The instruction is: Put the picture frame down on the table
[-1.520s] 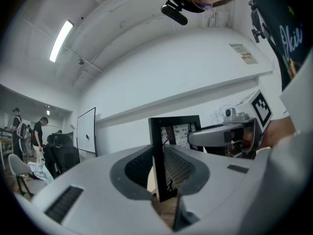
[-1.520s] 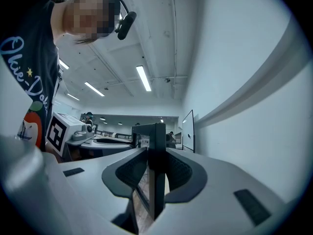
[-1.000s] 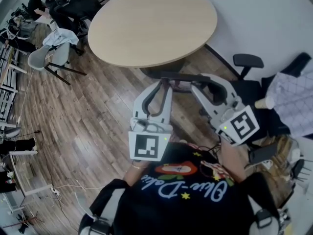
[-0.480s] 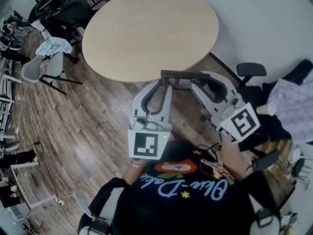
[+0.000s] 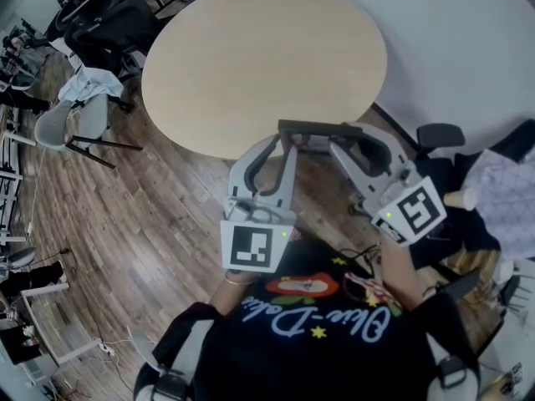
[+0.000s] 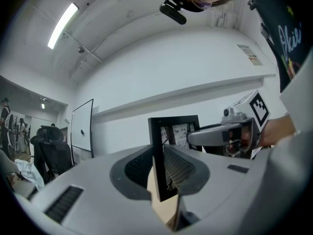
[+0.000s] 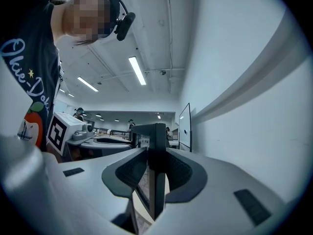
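Wood floor point(image 5: 150, 215), grey chairs point(image 5: 79, 111) at far left, and a round pale surface point(image 5: 251, 48) that is bare on top.

- Left gripper point(image 5: 284, 140): its fingers point(image 6: 129, 170) are shut down to a narrow gap and pinch the left end of the frame point(image 5: 316, 127). The dark edge stands upright between the pads.
- Frame: black and carried upright, it shows from above as a thin dark bar running between the two grippers. It hangs in the air at the surface's near edge, its left end just over the rim. It is not resting on anything.
- Right gripper point(image 5: 344, 138): its fingers point(image 7: 188, 175) are part closed the same way and clamp the frame's right end.
- Far right: a black office chair point(image 5: 439, 136) against the white wall point(image 5: 468, 40).

Change: a second ago the frame sat short of the near edge, with floor showing between. The surface has since slid nearer in the head view, and the frame has reached the rim. Neither grip has altered.

Reading: the approach is almost done. What is left is probably to carry the frame in over the wood, lower it and let go. The frame is narrow, so set upright it may tip if one side is released first.
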`<state>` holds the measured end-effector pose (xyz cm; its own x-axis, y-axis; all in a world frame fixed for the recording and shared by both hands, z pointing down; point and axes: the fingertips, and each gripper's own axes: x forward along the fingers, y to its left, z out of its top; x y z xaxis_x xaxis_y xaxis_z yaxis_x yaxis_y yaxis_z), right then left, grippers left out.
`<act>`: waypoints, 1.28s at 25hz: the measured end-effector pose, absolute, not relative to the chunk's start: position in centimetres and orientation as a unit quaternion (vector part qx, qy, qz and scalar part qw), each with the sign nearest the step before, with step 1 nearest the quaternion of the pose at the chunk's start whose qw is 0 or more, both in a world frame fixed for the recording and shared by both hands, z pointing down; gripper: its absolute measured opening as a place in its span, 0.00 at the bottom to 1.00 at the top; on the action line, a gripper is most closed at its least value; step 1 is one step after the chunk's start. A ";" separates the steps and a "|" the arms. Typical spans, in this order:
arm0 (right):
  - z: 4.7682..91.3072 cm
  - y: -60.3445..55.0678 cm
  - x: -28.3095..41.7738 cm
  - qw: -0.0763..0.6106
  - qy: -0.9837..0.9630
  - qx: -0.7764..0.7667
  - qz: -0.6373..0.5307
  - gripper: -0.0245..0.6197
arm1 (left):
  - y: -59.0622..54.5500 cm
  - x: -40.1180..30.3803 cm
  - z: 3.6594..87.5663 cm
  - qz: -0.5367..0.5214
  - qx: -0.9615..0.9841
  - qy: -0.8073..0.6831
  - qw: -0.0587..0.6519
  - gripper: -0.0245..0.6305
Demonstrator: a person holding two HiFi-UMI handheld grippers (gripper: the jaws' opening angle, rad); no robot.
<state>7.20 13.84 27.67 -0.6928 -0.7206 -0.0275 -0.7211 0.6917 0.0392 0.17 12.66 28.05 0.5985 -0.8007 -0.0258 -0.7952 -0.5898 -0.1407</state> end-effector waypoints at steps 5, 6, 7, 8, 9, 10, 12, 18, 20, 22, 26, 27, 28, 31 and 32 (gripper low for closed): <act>28.0 11.6 5.8 -0.001 0.917 -0.398 0.018 0.17 | 10.3 -1.2 28.2 -0.019 -0.894 0.443 0.062 0.15; 28.1 11.2 5.6 -0.003 0.917 -0.399 0.017 0.17 | 9.9 -1.5 28.3 -0.019 -0.895 0.441 0.060 0.15; 28.1 10.8 5.3 -0.003 0.916 -0.400 0.015 0.17 | 9.5 -1.7 28.3 -0.019 -0.896 0.439 0.057 0.15; 28.1 10.4 5.0 -0.003 0.916 -0.401 0.015 0.17 | 9.0 -2.0 28.3 -0.019 -0.897 0.438 0.056 0.15; 28.0 10.0 4.7 -0.003 0.915 -0.403 0.015 0.17 | 8.6 -2.3 28.3 -0.020 -0.898 0.437 0.056 0.15; 28.0 9.6 4.4 -0.003 0.915 -0.404 0.015 0.16 | 8.2 -2.6 28.4 -0.021 -0.898 0.435 0.056 0.15; 28.1 8.9 3.9 -0.006 0.913 -0.409 0.015 0.17 | 7.4 -3.1 28.5 -0.022 -0.900 0.431 0.059 0.15; 28.2 6.3 2.0 -0.004 0.908 -0.419 0.012 0.17 | 4.7 -4.9 28.7 -0.020 -0.906 0.420 0.057 0.15; 28.2 5.2 1.2 -0.008 0.909 -0.417 0.015 0.17 | 3.7 -5.8 28.6 -0.021 -0.906 0.418 0.059 0.15; 28.2 4.8 0.7 -0.011 0.909 -0.416 0.018 0.17 | 3.2 -6.2 28.7 -0.020 -0.906 0.418 0.062 0.15; 28.5 4.8 0.6 -0.015 0.908 -0.418 0.021 0.17 | 3.1 -6.3 28.8 -0.013 -0.906 0.418 0.065 0.15; 28.5 4.7 0.6 -0.015 0.908 -0.418 0.020 0.17 | 3.0 -6.3 28.9 -0.012 -0.906 0.418 0.064 0.15; 28.5 4.5 0.6 -0.016 0.908 -0.419 0.019 0.17 | 2.9 -6.3 29.0 -0.013 -0.907 0.417 0.062 0.15; 28.7 4.1 0.7 -0.020 0.908 -0.418 0.018 0.17 | 2.5 -6.3 29.3 -0.016 -0.907 0.417 0.057 0.15; 28.8 3.9 0.8 -0.021 0.908 -0.417 0.019 0.17 | 2.4 -6.2 29.4 -0.015 -0.906 0.419 0.055 0.15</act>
<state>0.79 3.91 28.77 -0.6513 -0.7585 0.0229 -0.7568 0.6515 0.0520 -6.21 2.38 29.35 0.6488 -0.7607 -0.0184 -0.7574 -0.6433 -0.1114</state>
